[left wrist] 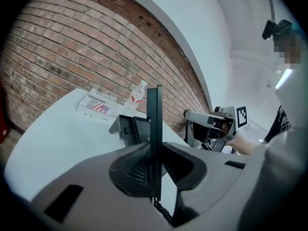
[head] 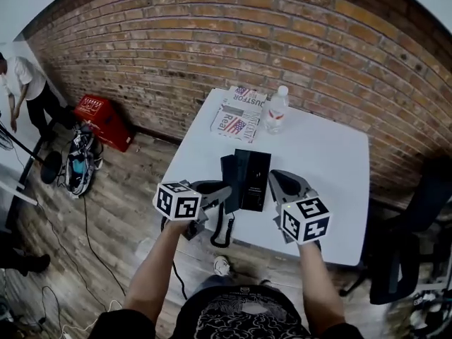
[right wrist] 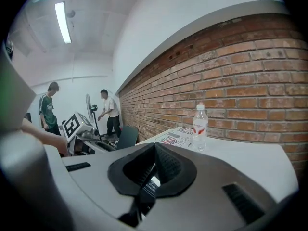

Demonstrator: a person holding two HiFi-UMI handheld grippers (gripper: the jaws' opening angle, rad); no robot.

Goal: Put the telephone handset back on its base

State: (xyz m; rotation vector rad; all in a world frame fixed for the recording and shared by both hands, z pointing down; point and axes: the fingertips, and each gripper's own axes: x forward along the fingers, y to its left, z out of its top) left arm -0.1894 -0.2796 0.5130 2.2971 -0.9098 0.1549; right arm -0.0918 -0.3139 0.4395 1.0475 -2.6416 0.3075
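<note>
The black telephone base (head: 253, 168) lies on the white table (head: 332, 189) near its front edge. The black handset (head: 229, 169) stands on edge just left of the base, and my left gripper (head: 224, 191) is shut on it. In the left gripper view the handset (left wrist: 154, 124) rises as a thin dark slab between the jaws of the left gripper (left wrist: 155, 153), with the base (left wrist: 131, 128) behind it. A coiled cord (head: 223, 230) hangs over the table's front edge. My right gripper (head: 274, 181) meets the base's right side, its jaws closed on the printed black edge (right wrist: 148, 187).
A water bottle (head: 276, 109) and newspapers (head: 238, 111) sit at the table's far side by the brick wall. On the wooden floor to the left are a red box (head: 104, 119), a bag (head: 79, 162) and a standing person (head: 18, 83). A dark office chair (head: 409, 239) stands right of the table.
</note>
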